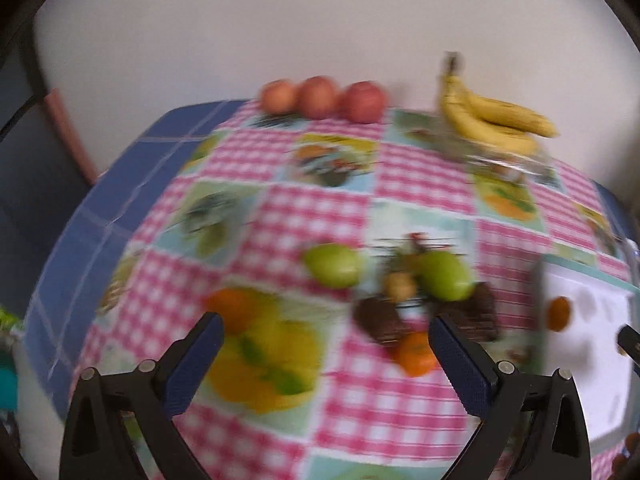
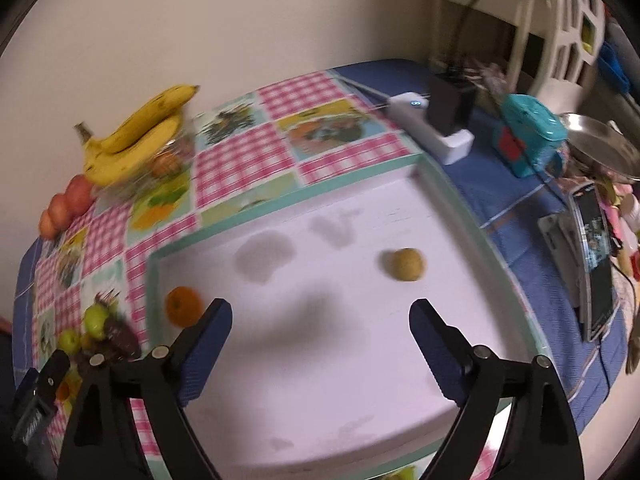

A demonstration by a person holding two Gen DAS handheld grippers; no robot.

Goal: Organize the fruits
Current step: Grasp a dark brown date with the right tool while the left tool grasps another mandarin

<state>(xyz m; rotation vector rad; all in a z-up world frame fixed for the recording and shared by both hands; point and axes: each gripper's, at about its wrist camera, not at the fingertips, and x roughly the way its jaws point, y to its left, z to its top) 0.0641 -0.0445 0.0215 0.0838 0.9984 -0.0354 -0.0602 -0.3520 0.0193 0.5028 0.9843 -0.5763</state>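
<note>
My left gripper (image 1: 326, 326) is open and empty above the checked tablecloth. Ahead of it lie two green fruits (image 1: 334, 266) (image 1: 446, 274), a small yellow fruit (image 1: 400, 286), two dark brown pieces (image 1: 380, 320) and an orange (image 1: 416, 354). My right gripper (image 2: 320, 312) is open and empty over the white tray (image 2: 280, 204). In the tray lie an orange (image 2: 183, 306) at the left and a yellow-brown fruit (image 2: 406, 265) at the right. Bananas (image 2: 136, 132) sit on a glass bowl at the back; they also show in the left wrist view (image 1: 492, 120). Three red apples (image 1: 320, 98) line the wall.
The left view is blurred. The tray's edge with the orange (image 1: 558, 314) shows at its right. To the right of the tray stand a white power strip (image 2: 432, 128), a teal box (image 2: 528, 136), a metal pan (image 2: 600, 144) and a phone (image 2: 596, 256).
</note>
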